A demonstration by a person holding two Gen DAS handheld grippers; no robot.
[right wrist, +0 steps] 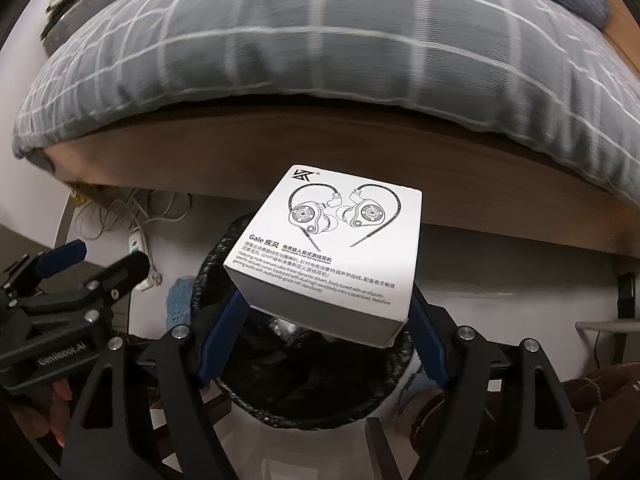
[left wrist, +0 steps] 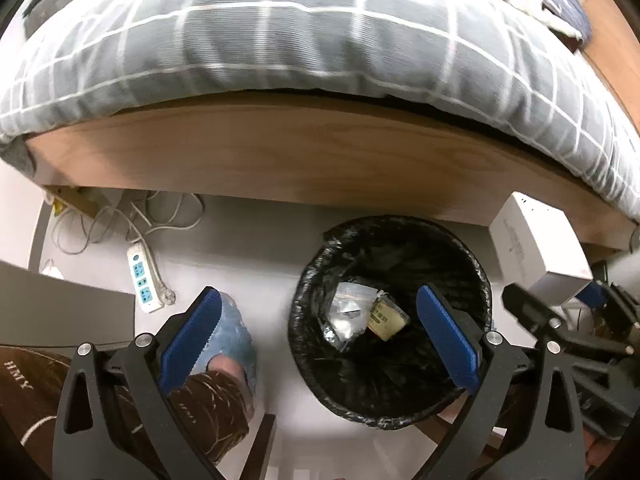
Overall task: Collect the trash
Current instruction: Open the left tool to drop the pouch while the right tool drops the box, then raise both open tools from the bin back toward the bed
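Observation:
A round bin with a black liner stands on the floor by the bed; a clear plastic bag and a yellowish packet lie inside. My left gripper is open and empty, above the bin's left side. My right gripper is shut on a white earphone box and holds it over the bin. That box also shows at the right of the left wrist view, and the left gripper's fingers at the left of the right wrist view.
A bed with a grey checked duvet and a wooden side board fills the back. A white power strip and tangled cables lie on the floor at the left. A foot in a blue slipper is beside the bin.

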